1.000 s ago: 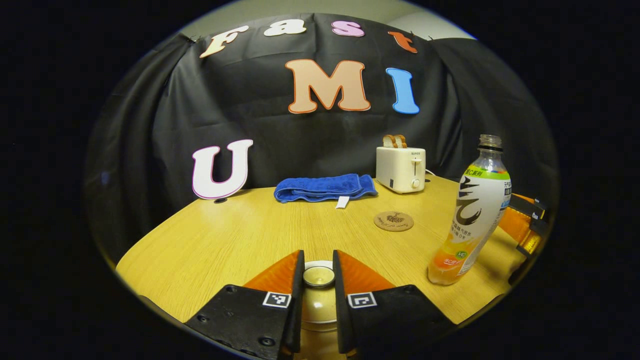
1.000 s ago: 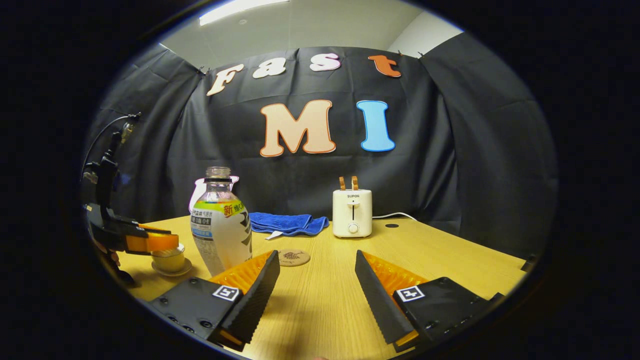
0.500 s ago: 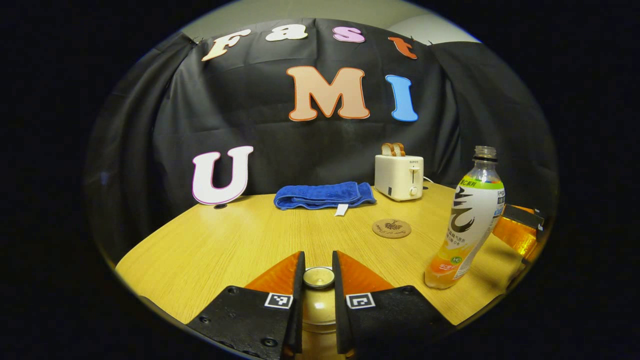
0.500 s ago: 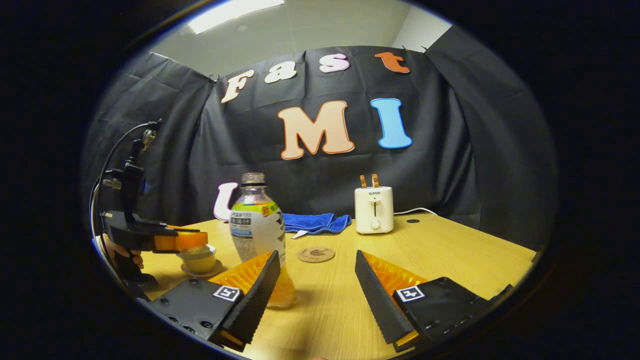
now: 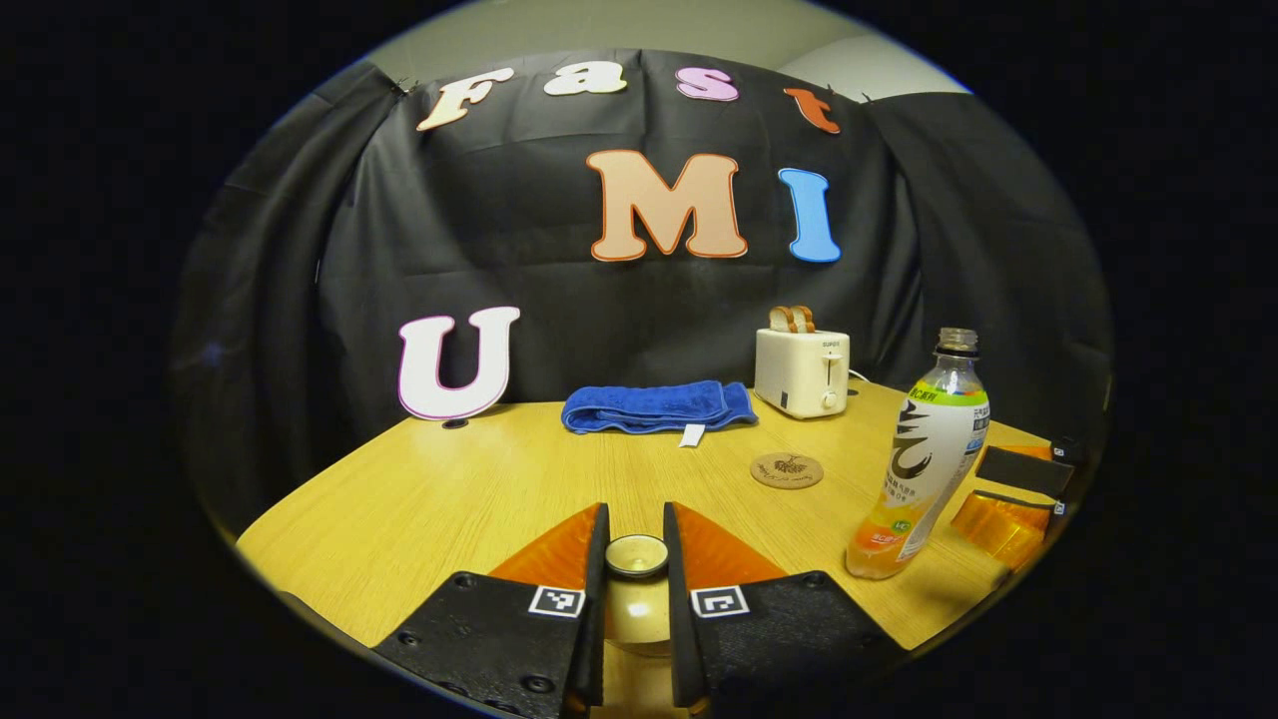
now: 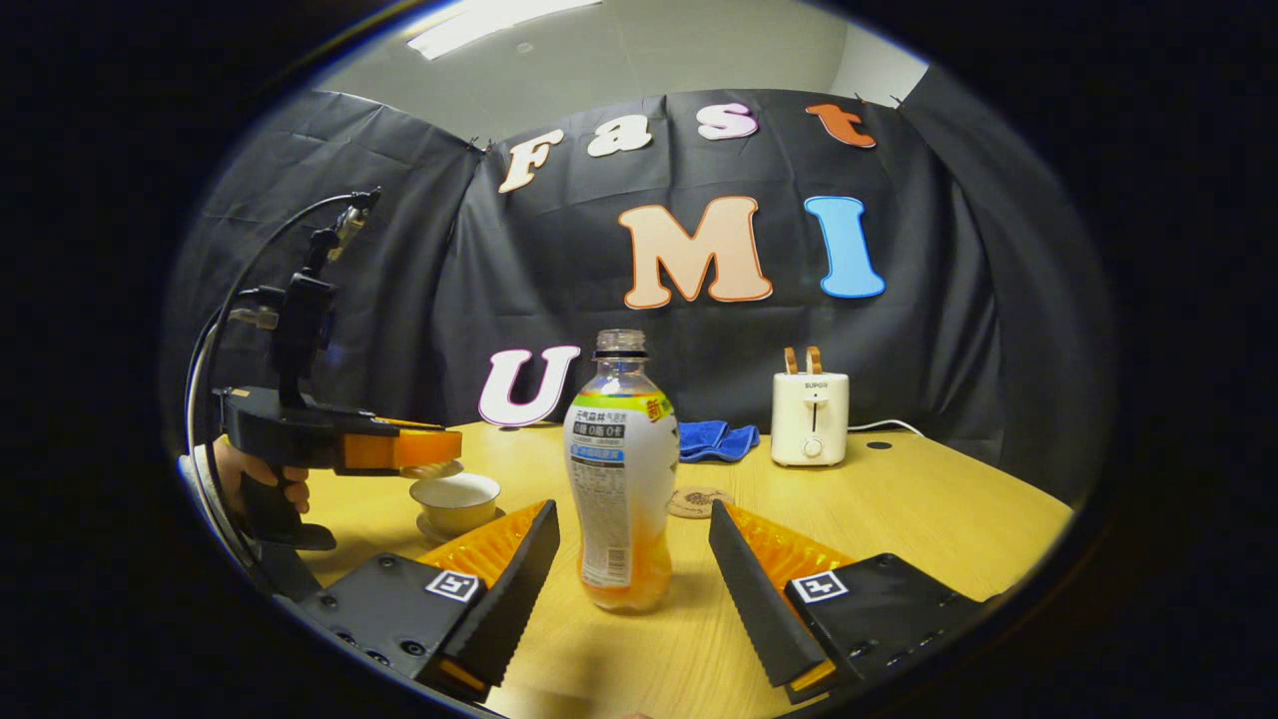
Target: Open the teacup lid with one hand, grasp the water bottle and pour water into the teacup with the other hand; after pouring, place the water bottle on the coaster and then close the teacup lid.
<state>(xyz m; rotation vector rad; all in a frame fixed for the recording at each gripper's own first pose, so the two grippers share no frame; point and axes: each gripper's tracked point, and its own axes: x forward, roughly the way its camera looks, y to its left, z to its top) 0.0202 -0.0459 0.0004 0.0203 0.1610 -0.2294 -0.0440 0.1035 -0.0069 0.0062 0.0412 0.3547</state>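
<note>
One uncapped water bottle [image 6: 620, 469] stands upright on the table [image 6: 929, 509], a shallow layer of orange liquid at its base, framed by the spread fingers of the right gripper [image 6: 633, 559]. To the left, one teacup [image 6: 455, 498] sits open on its saucer; contents indiscernible. The left gripper [image 5: 635, 559] pinches the single lid [image 5: 636, 555], raised above the cup. Farther back: one coaster [image 5: 787, 469], one toaster [image 5: 802, 371], one blue towel [image 5: 654, 406].

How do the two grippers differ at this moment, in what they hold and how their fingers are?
The left gripper is shut on the round cream teacup lid, held above the cream teacup; the right gripper is open and holds nothing. The clear plastic water bottle stands between the right gripper's spread fingers, untouched. Both hover over the wooden table.
</note>
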